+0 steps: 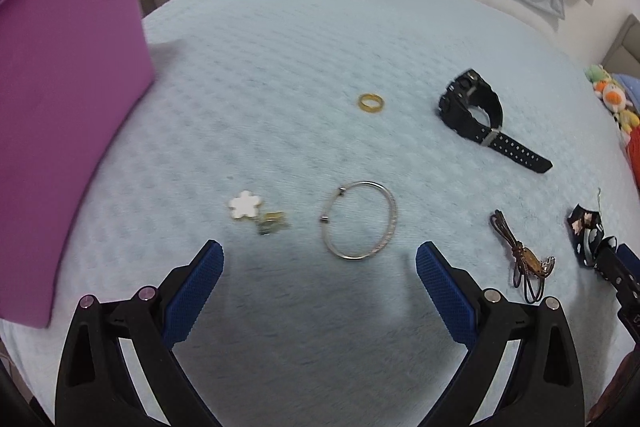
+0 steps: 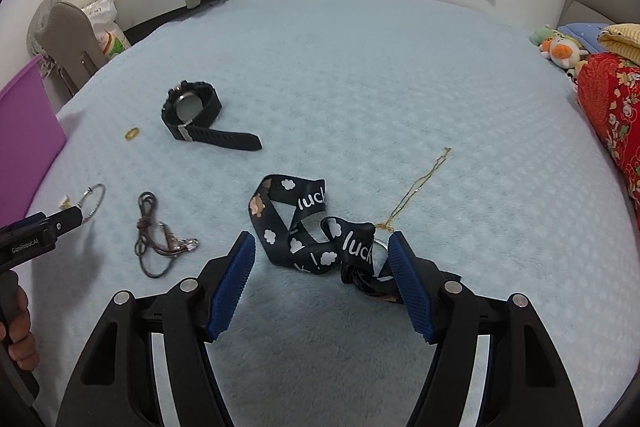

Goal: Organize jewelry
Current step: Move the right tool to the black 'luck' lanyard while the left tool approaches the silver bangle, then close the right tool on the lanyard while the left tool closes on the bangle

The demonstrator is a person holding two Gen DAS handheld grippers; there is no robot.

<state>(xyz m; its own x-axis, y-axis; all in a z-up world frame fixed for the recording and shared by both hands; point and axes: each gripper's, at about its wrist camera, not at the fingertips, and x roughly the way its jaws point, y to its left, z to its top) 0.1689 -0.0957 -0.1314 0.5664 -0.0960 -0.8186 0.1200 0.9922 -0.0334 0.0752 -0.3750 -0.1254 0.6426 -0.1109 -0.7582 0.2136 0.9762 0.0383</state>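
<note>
Jaws apart over light-blue blanket [image 1: 304, 59]

The purple bin [image 1: 60, 131], left of the left gripper's fingers [image 1: 196, 291], runs off the picture's left edge, so its inside stays unseen. The small gold piece [image 1: 274, 223] beside the white flower charm [image 1: 245, 203], just ahead of the left finger, is too blurred to identify. Between the right gripper's fingers [image 2: 412, 287], the black lanyard [image 2: 308, 227] bunches; its end slips behind the right-hand finger. The thin gold chain [image 2: 420, 187] beyond is too fine to make out.
</note>
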